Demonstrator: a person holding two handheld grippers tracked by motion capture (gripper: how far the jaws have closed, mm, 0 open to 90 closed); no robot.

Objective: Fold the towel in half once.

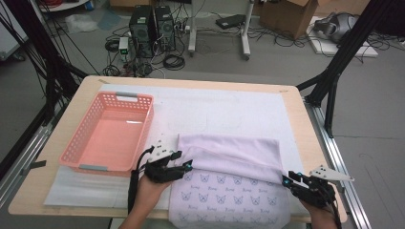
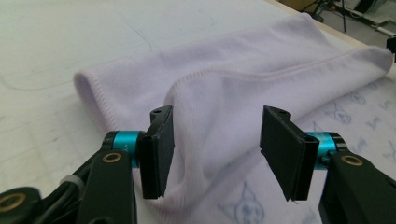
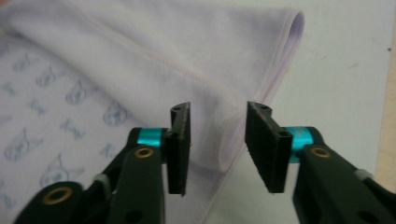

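A lilac towel printed with small cat faces lies on the white mat at the table's near edge, its far part folded back toward me so the plain side faces up. My left gripper stands open at the fold's left end. In the left gripper view the stitched hem runs between the two black pads without touching them. My right gripper stands open at the fold's right end. Its jaws straddle the folded corner of the towel and do not press on it.
A pink perforated basket with nothing in it sits on the left half of the table. A white mat covers the wooden tabletop. Beyond the table's far edge are computer towers, cables and black frame legs.
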